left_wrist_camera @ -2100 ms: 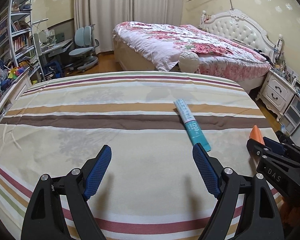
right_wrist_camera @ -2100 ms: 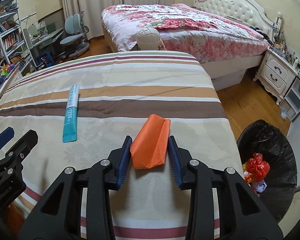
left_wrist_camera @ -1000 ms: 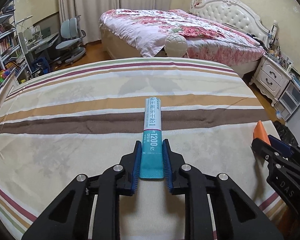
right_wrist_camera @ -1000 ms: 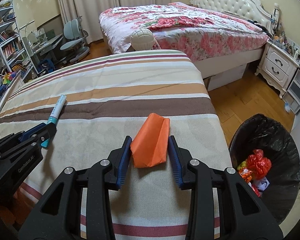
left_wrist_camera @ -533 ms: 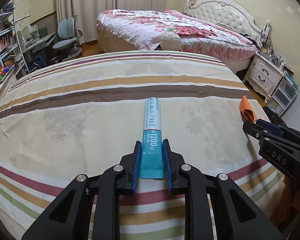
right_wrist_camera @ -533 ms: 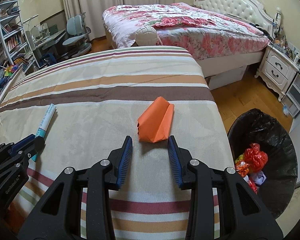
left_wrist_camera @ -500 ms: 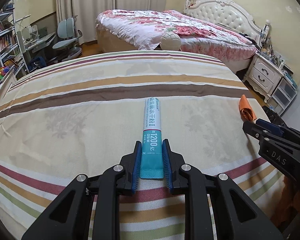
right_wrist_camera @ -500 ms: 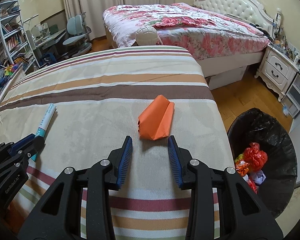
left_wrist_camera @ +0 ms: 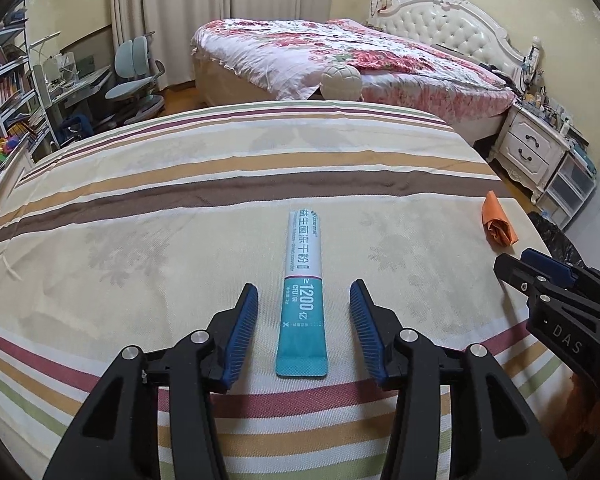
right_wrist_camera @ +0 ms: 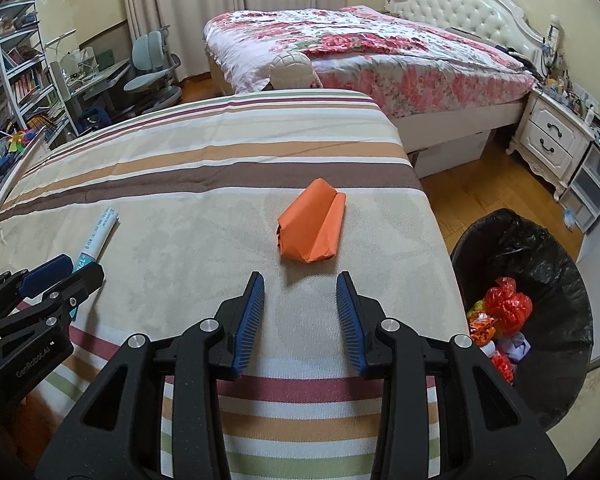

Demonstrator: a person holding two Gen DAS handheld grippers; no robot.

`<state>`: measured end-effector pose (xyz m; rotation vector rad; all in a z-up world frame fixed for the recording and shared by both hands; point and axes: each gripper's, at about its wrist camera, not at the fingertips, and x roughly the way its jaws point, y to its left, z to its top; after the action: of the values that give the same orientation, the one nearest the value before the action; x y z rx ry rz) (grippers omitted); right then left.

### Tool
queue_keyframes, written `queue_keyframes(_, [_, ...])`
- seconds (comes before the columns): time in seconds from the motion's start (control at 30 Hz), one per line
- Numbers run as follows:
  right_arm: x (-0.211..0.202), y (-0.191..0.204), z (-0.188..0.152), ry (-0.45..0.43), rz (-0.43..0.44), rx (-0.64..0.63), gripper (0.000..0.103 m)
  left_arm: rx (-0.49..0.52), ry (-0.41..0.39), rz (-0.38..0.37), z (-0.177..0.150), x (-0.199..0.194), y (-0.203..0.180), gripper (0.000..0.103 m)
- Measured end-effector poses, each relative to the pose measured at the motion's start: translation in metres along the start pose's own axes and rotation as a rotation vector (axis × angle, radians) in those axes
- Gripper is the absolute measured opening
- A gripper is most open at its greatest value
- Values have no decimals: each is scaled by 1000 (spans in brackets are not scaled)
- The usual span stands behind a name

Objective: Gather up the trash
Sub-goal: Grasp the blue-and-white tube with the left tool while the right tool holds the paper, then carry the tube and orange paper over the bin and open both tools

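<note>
A white and teal sachet [left_wrist_camera: 302, 290] lies on the striped bed cover, between the open fingers of my left gripper [left_wrist_camera: 303, 300], which does not touch it. Its white end also shows in the right wrist view [right_wrist_camera: 100, 232]. A folded orange paper [right_wrist_camera: 311, 227] lies on the cover just ahead of my open, empty right gripper [right_wrist_camera: 300, 292]; it shows in the left wrist view [left_wrist_camera: 498, 225] near the right edge. My right gripper shows in the left wrist view [left_wrist_camera: 540, 270] and my left gripper in the right wrist view [right_wrist_camera: 54, 270].
A black-lined bin [right_wrist_camera: 556, 264] with red and orange trash stands on the wooden floor right of the striped bed [right_wrist_camera: 204, 160]. A floral bed [right_wrist_camera: 364, 48], a white nightstand [right_wrist_camera: 556, 136] and a desk with chairs [right_wrist_camera: 152, 60] stand beyond.
Both grippers have opened. The left let go of the sachet, which now lies on the cover. The right pulled back a little from the orange paper that it released earlier.
</note>
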<state>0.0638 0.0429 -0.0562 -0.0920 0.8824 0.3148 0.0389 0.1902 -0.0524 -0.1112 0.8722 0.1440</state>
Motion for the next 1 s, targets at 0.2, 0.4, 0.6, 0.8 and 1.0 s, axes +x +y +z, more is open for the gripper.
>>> queue_keyframes(0.2, [5,-4,8,1,-13,28,49,4,-4,5,9,5,2,24])
queue_keyframes(0.4, [13,-7,18,5,-24,48,54,-7,-5,-4,16,10,7,20])
queue_keyframes(0.6, [22,-10,29,1,-28,85,54,-12,-6,-7,16,11,7,20])
queue_keyframes(0.8, [28,-7,37,-2,-32,86,38,-9,-7,-5,17,11,7,20])
queue_keyframes(1.0, [25,-2,34,-3,-26,67,34,-14,-7,-7,17,11,9,19])
